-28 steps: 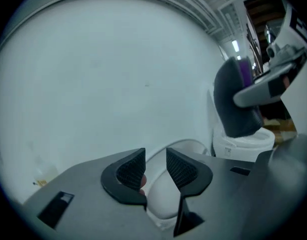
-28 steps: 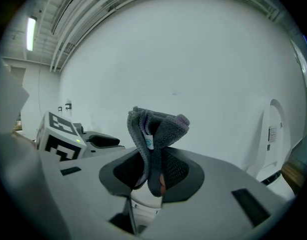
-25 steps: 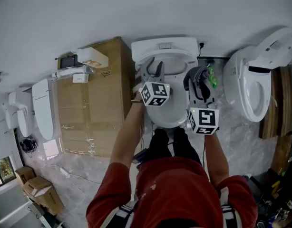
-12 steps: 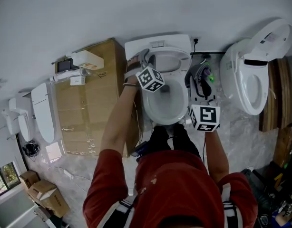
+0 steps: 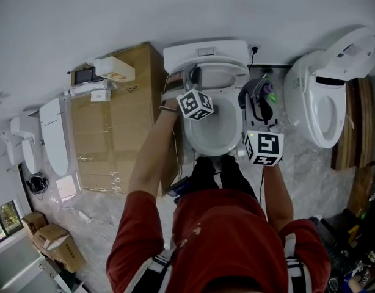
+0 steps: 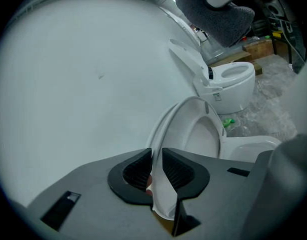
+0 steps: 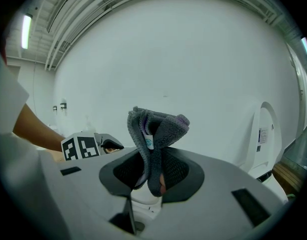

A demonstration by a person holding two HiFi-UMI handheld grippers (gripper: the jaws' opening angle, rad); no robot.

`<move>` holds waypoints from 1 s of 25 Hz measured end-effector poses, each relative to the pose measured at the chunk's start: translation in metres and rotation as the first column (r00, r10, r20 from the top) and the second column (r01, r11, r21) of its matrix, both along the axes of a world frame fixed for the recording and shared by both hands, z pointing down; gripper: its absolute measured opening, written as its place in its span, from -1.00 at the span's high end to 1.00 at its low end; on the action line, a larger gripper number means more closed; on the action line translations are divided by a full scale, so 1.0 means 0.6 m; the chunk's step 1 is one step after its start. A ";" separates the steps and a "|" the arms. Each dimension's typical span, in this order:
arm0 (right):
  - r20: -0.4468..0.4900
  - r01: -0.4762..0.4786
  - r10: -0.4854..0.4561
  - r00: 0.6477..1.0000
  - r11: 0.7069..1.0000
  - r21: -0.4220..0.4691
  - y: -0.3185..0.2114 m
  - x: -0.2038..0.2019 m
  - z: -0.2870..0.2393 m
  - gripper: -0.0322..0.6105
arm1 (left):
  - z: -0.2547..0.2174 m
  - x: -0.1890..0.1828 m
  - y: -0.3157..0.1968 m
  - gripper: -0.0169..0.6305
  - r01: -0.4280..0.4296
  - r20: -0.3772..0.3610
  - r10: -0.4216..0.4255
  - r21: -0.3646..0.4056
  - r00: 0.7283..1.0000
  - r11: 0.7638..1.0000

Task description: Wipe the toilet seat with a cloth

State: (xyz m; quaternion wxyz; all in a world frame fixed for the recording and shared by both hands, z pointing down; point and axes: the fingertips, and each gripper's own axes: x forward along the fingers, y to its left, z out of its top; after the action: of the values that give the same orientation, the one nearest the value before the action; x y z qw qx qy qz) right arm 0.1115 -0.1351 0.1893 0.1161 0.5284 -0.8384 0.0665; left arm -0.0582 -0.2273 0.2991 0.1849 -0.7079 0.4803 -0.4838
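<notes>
The left tool (image 6: 157,166) has just been closing, and it now pinches the thin edge of the raised lid (image 6: 193,134) at the back of the toilet (image 5: 215,133). The right tool (image 7: 151,171) is just right of this toilet and grips the grey cloth (image 7: 156,129), which stands up from its jaws.

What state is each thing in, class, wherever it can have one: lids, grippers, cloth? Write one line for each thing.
Toilet lid: raised upright.
Left gripper: jaws have just been closing, now clamped on the lid's edge.
Right gripper: shut on the cloth.
Grey cloth: bunched, sticking up from between the jaws.
Neighbouring toilet: lid up.
</notes>
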 end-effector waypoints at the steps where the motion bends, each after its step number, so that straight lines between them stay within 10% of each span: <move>1: -0.001 0.004 -0.004 1.000 1.000 0.001 0.002 -0.002 0.000 0.61 | -0.001 0.002 0.007 0.72 -0.003 -0.004 0.003 -0.001 1.000 1.000; 14: 0.002 0.027 -0.027 1.000 1.000 -0.014 0.033 0.002 0.017 0.61 | 0.035 0.054 0.218 0.77 -0.195 0.007 0.202 -0.226 0.979 0.954; 18: -0.006 0.030 -0.030 1.000 0.999 -0.035 0.050 0.005 0.039 0.61 | 0.075 0.071 0.292 0.77 -0.249 -0.003 0.267 -0.377 0.964 0.892; 25: -0.021 0.051 -0.052 0.998 0.995 -0.080 0.067 -0.001 0.088 0.61 | 0.161 0.097 0.430 0.70 -0.312 -0.032 0.378 -0.631 0.925 0.710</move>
State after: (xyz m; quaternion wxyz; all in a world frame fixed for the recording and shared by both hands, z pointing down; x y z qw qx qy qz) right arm 0.1111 -0.0946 0.2419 0.1484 0.5023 -0.8470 0.0909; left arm -0.0002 0.0310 0.3956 0.0501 -0.7805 0.1416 -0.6069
